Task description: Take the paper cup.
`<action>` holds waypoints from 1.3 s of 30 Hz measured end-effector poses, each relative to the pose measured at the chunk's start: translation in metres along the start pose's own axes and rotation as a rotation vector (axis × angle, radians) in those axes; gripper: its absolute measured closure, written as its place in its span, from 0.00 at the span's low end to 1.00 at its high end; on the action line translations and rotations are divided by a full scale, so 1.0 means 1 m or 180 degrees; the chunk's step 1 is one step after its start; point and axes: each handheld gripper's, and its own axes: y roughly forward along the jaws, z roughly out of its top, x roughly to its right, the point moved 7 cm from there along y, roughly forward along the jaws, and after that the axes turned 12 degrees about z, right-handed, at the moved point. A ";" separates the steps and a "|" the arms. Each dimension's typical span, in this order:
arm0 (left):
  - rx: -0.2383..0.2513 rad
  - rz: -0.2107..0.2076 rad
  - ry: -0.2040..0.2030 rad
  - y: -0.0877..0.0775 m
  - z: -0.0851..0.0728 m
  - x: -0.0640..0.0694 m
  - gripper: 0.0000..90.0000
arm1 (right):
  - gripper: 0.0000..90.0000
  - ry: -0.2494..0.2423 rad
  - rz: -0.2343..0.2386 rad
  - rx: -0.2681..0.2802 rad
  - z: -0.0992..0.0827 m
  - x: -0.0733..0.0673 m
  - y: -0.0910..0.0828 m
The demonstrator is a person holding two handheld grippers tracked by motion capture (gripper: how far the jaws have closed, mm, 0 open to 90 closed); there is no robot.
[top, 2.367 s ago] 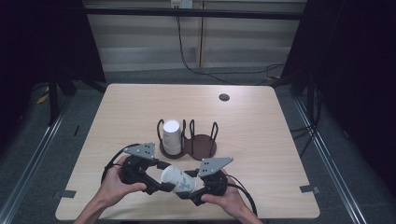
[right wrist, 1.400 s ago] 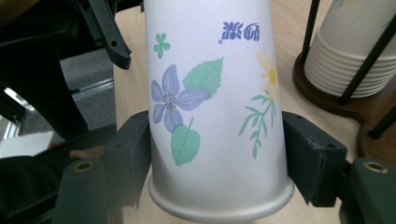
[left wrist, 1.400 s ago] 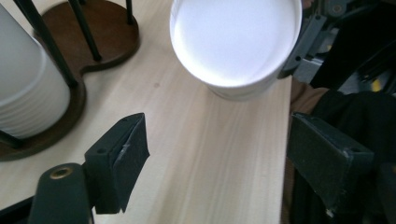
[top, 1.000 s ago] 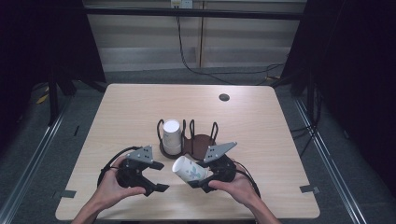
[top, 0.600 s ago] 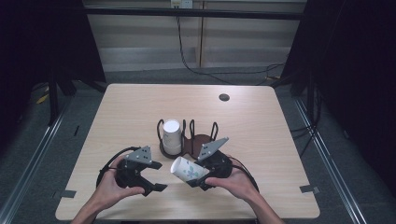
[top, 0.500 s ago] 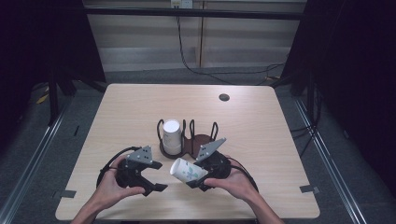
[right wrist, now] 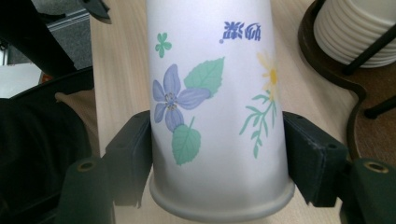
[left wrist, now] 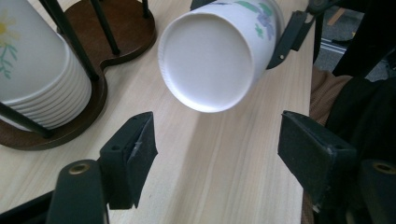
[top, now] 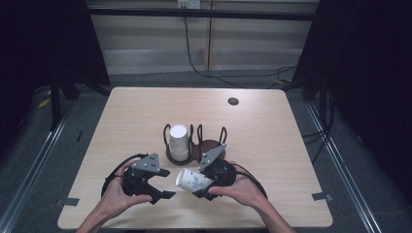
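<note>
Right gripper [top: 204, 187] clenched on flowered paper cup [top: 192, 179], held sideways over the near bench [top: 272, 145], base pointing left at the left gripper [top: 163, 187], whose jaws, just closing, stand apart with nothing between; wooden cup holder [top: 209, 145] just beyond.

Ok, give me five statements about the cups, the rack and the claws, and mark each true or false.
1. The right claw grips a cup. True.
2. That cup stands upright on the table. False: it lies sideways, held off the table.
3. The rack holds a stack of cups. True.
4. The left claw clamps the cup's base. False: its pads stand apart, short of the base.
5. Both rack slots are full. False: the right one has no cups in it.
</note>
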 end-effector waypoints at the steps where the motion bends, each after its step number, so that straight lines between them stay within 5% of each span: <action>1: -0.0008 -0.0008 0.0006 0.000 0.000 0.000 0.31 | 0.34 -0.0017 0.0003 -0.0027 0.000 0.000 0.000; 16: -0.0083 -0.0090 0.0016 0.008 -0.002 0.004 0.31 | 0.34 -0.0109 -0.0072 -0.0372 0.005 -0.002 0.002; 28: -0.0148 -0.0092 0.0147 0.014 -0.003 0.008 0.38 | 0.34 -0.0128 -0.0057 -0.0668 0.002 -0.001 0.012; 39: -0.0305 -0.0141 0.0124 0.022 -0.005 0.011 0.21 | 0.34 -0.0181 -0.0002 -0.0824 -0.002 -0.004 0.014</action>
